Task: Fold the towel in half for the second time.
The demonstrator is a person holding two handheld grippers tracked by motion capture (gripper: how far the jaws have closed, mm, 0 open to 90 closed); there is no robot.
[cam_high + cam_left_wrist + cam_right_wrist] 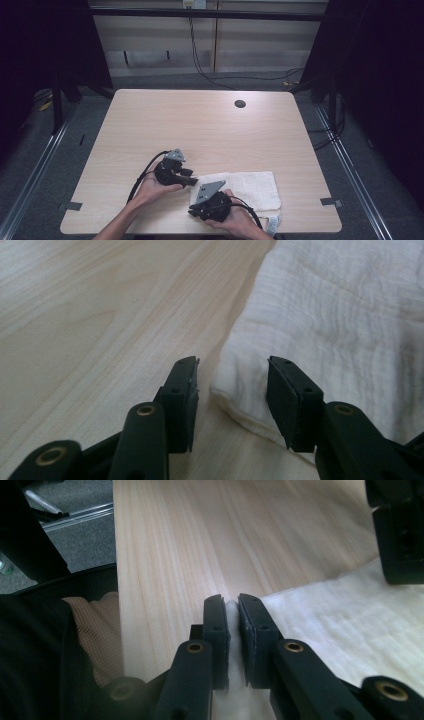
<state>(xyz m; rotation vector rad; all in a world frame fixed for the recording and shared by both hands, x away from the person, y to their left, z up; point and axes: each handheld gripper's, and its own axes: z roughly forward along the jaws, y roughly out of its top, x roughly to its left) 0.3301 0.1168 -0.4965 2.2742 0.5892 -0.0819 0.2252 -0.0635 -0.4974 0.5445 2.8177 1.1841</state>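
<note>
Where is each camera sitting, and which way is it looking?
High view: sits above the person's side, looks forward and down on the table; forearms, left tool, right tool show.
Left gripper view: rides the left tool, looks along its jaws, apart around the white towel corner.
Right gripper view: rides the right tool, jaws pinching the towel edge; a sleeve shows beside it.
All three share the towel and the wooden table.
</note>
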